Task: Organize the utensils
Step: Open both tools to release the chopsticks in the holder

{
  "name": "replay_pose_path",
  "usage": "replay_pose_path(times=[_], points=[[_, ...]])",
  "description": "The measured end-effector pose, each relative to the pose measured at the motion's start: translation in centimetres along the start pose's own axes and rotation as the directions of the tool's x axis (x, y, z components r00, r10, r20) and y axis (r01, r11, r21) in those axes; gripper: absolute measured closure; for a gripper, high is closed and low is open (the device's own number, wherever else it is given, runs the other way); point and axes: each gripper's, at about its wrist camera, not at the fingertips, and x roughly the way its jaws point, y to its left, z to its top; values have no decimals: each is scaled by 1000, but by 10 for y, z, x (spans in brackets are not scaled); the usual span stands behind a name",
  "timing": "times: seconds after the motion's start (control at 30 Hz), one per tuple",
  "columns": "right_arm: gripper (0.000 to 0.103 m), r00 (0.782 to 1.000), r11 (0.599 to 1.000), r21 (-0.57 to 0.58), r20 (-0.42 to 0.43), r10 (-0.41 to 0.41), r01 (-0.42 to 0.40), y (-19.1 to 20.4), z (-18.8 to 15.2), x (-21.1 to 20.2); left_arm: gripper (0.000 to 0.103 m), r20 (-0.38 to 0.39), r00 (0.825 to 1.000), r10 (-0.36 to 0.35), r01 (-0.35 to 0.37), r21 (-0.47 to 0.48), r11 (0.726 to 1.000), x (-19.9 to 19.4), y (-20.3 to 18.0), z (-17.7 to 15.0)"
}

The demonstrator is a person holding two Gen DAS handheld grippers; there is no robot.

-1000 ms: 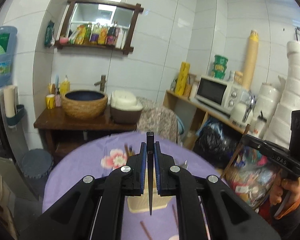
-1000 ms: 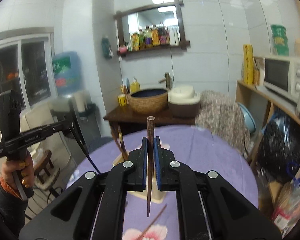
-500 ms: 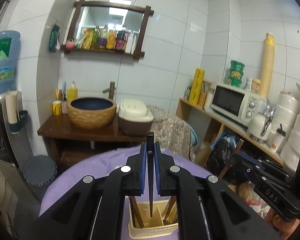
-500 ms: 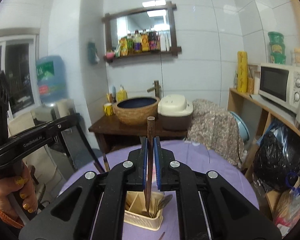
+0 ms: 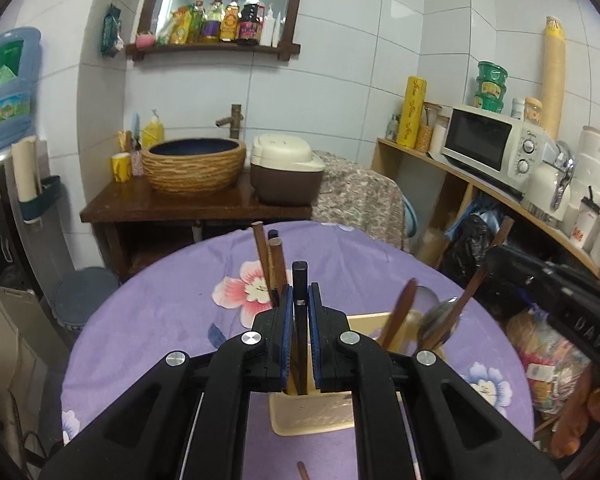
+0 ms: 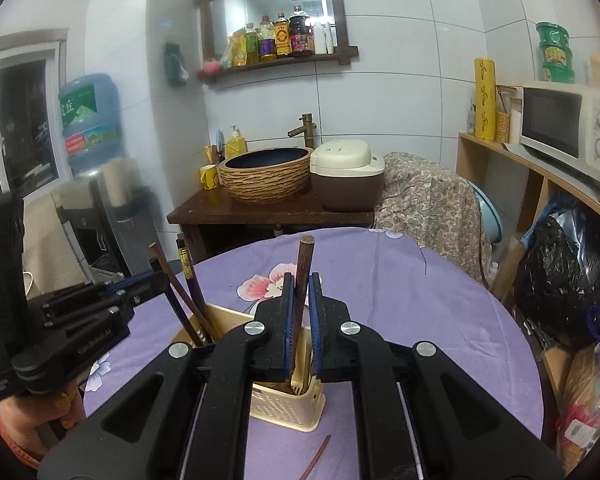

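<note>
Two tongs lowered | left tongs (image 5: pixel 299 334) grip black chopstick (image 5: pixel 299 320); right tongs (image 6: pixel 300 330) grip brown chopstick (image 6: pixel 301 292) | tips now inside holder (image 6: pixel 284 406); release next

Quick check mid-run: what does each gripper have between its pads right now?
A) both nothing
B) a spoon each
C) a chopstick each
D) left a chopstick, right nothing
C: the left gripper clamps a black chopstick and the right gripper a brown chopstick, both upright over the cream utensil holder.
</note>
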Motion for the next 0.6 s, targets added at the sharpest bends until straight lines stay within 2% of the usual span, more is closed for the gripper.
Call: replay_pose_path(times=[0.17,0.2,0.23,0.27,0.3,0.33,0.5,0.6], points=[[94,1000,1000,16,4,-6,6,-6,-4,0,91,-8,1000,10,-10,33,999,-2,-4,-4],[93,1000,1000,19,4,-7,7,-7,-5,0,80,-6,1000,14,-14,39,999,-2,-5,-5],[86,1000,1000,22,6,-10,10,-9,-7,0,60,-1,1000,18,-18,46,999,-3,-6,-6],[68,1000,1000,24,11,-14,13,-9,-8,-2,51,17,1000,22,-23,51,998,-8,-6,-7],[55,1000,999,27,21,-19,19,-10,-9,-4,41,33,999,26,-28,54,998,-11,-6,-8],[38,999,999,26,35,-30,29,-11,-11,-7,41,43,999,29,-31,58,998,-14,-7,-9],[30,994,997,-20,86,-74,76,-5,-19,-23,31,74,996,41,-48,108,993,-29,-14,-18],[19,988,994,-31,123,-97,101,-4,-26,-40,20,80,996,46,-55,112,992,-39,-13,-27]])
